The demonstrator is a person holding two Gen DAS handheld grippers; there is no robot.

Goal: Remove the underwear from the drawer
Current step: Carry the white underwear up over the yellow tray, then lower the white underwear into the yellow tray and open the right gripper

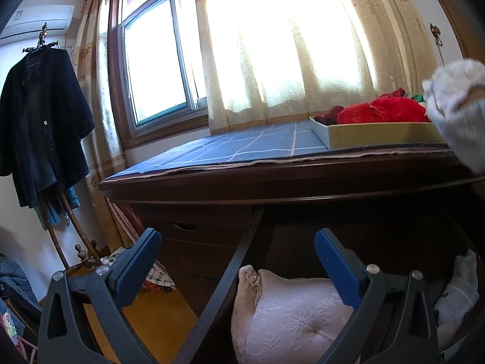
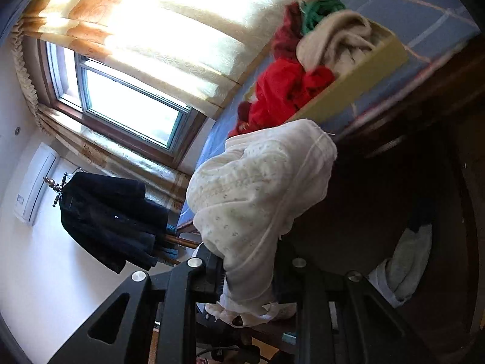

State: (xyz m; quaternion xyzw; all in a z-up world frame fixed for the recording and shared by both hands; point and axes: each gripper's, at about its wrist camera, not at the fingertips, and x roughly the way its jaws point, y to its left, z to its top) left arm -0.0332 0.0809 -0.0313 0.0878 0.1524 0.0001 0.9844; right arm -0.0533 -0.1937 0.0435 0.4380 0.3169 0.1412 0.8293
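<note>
Underwear (image 2: 260,194), white, is pinched in my right gripper (image 2: 248,285), clear of the drawer (image 1: 242,251) beside the tray (image 1: 379,135). Left gripper (image 1: 238,261) gapes empty over the drawer. Next I'd carry it across and let go.

Sunlit curtained window (image 1: 157,60), dark coat (image 1: 39,115)

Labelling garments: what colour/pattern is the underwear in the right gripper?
White underwear with tiny pale speckled print; clearest in the right wrist view.
</note>
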